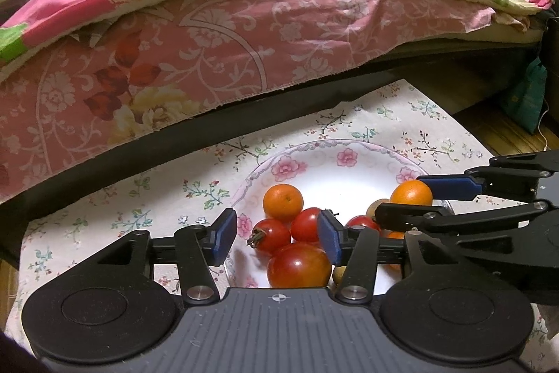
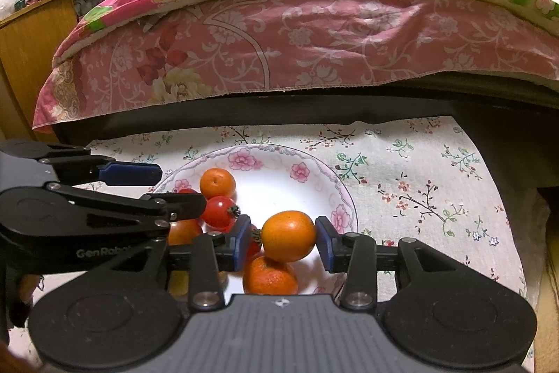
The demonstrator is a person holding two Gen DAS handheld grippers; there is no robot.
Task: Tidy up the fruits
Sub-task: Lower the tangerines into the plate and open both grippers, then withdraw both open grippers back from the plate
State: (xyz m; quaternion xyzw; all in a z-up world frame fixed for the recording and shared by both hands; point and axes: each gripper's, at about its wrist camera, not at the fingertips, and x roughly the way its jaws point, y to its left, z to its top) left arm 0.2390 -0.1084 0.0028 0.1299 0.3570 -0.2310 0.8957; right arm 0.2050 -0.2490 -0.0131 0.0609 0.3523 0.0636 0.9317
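A white flowered plate (image 1: pixel 314 145) (image 2: pixel 265 147) holds several red tomatoes and mandarin oranges. My left gripper (image 1: pixel 276 238) (image 2: pixel 157 187) is open above the plate's left side, its blue pads either side of a big tomato (image 1: pixel 298 264) and two smaller ones (image 1: pixel 270 233), touching none. An orange (image 2: pixel 289 236) (image 1: pixel 412 193) sits between the pads of my right gripper (image 2: pixel 283 243) (image 1: pixel 401 196), resting on another orange (image 2: pixel 270 277). A small gap shows at the left pad, so these jaws are open. One more orange (image 1: pixel 283 201) (image 2: pixel 217 182) lies at the plate's far side.
The plate stands on a floral cloth (image 1: pixel 104 198) (image 2: pixel 419 180) over a low table. Just behind it is a bed edge draped in a pink sheet (image 1: pixel 209 41) (image 2: pixel 314 41). Wooden furniture (image 2: pixel 31 41) stands at the left. Two small tan fruits (image 1: pixel 374 206) lie among the tomatoes.
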